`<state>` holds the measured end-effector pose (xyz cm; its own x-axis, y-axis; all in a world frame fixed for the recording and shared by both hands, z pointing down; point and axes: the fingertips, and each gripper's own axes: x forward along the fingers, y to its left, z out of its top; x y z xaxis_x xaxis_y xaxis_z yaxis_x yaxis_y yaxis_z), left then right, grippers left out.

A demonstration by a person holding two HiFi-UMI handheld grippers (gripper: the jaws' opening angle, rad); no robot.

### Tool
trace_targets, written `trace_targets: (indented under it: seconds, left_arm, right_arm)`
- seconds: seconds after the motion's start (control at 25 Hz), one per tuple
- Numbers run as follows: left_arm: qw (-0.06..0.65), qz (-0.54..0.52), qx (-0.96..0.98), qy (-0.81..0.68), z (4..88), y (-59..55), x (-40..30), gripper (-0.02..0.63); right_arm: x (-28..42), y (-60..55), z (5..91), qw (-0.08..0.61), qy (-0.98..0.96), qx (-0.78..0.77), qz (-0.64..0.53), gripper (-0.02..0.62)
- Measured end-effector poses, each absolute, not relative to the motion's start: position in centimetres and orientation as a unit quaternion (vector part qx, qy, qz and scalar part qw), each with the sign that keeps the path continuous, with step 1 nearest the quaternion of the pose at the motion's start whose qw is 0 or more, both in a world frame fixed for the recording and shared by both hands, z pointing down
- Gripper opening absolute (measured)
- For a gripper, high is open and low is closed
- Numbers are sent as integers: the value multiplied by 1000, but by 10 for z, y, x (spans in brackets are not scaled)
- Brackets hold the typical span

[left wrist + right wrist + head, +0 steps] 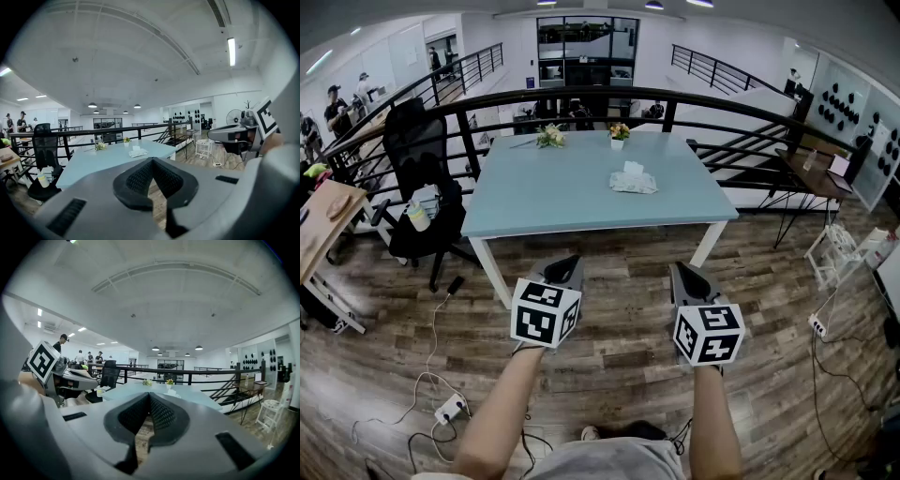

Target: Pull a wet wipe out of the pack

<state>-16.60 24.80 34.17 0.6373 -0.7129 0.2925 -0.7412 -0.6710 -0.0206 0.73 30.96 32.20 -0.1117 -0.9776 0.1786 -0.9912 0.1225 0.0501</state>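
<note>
Pale blue table (534, 202), and on it, toward the far right of its middle, lies the pack (634, 180), flat and white, with bare tabletop all round it. Something white stands up from its top, perhaps the end of a wipe; it is too small to be sure. Two small pots of flowers (550, 137) stand near the far edge, well apart from the pack.

The person stands back from the table. Both arms reach forward over the wood floor (619, 352), and both grippers stop short of the table's near edge. The left gripper (565, 265) and the right gripper (687, 272) are side by side, apart from each other, and point toward the table and a little down.

In the left gripper view the jaws are closed, their tips meeting, with nothing between them; only floor shows through the gap lower down. The pack (138, 152) sits beyond the tips, out on the table. In the right gripper view the jaws are likewise pressed together and empty.

As to progress, I judge that nothing of the task is done. The pack looks untouched and no wipe is drawn out or held. All of it is left: come up to the table, bring the grippers over the pack, open a pair of jaws, close them on the wipe at the pack's top, and draw it up and out. The other gripper would likely need to pin the pack down, as a light pack may lift along with the wipe
</note>
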Motion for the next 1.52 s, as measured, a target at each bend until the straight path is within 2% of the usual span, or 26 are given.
trace_targets:
  seconds: [0.72, 1.52]
  left_arm:
    - [48, 154, 903, -399, 358, 202, -120, -6]
    - [52, 172, 883, -434, 365, 84, -45, -6]
  right_arm:
    - [39, 261, 347, 89, -755, 647, 49, 8]
    - [111, 137, 366, 89, -791, 601, 75, 104]
